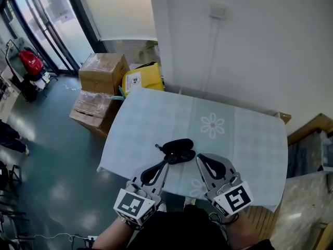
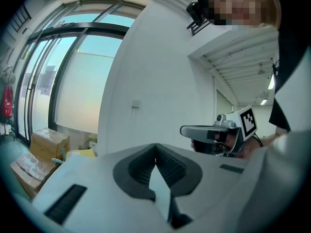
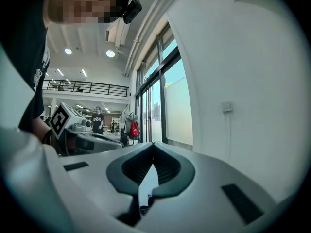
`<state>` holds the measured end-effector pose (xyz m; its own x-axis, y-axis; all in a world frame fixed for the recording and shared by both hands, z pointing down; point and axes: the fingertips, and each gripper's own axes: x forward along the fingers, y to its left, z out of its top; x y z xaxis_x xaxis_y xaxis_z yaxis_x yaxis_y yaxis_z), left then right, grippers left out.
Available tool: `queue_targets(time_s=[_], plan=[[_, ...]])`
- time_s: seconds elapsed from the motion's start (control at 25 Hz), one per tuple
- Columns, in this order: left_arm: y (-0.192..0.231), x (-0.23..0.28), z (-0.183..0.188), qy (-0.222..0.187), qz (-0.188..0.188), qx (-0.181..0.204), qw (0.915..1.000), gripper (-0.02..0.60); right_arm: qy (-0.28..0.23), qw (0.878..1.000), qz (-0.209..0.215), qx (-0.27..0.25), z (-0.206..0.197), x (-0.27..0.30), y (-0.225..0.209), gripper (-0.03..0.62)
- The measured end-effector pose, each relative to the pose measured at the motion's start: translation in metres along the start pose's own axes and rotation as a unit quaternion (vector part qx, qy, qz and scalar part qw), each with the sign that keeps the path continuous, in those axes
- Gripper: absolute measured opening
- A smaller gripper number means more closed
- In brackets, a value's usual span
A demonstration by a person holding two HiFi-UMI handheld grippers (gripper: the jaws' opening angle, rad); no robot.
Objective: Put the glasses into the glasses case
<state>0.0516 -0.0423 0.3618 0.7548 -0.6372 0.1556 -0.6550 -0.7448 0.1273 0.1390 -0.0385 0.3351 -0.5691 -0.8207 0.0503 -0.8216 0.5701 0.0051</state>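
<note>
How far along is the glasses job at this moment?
Done: cannot tell; the dark glasses case lies on the table, its contents unreadable. In hand: nothing; the left hand-held gripper and right hand-held gripper are shut and empty. Remaining: possibly the whole job.

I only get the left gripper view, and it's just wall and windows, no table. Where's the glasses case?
Observer: The head view shows the black case lying on the table near its front edge, just beyond the tip of the left gripper.
Operator: What are the right gripper's jaws doing?
Observer: In its own view, the right gripper has its jaws together with nothing between them.
</note>
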Motion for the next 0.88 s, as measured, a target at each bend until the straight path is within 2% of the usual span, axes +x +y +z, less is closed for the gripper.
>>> queue_targets(time_s=[0.36,0.88], plan=[[-0.001,-0.041,-0.015,0.011,-0.031,-0.006,0.9994,0.026,0.021,1.000,-0.010,0.008,-0.011,-0.005,0.064,0.023],[0.009,-0.080,-0.036,0.026,-0.062,-0.015,0.9977,0.026,0.046,0.998,-0.039,0.021,-0.033,-0.005,0.114,0.021]])
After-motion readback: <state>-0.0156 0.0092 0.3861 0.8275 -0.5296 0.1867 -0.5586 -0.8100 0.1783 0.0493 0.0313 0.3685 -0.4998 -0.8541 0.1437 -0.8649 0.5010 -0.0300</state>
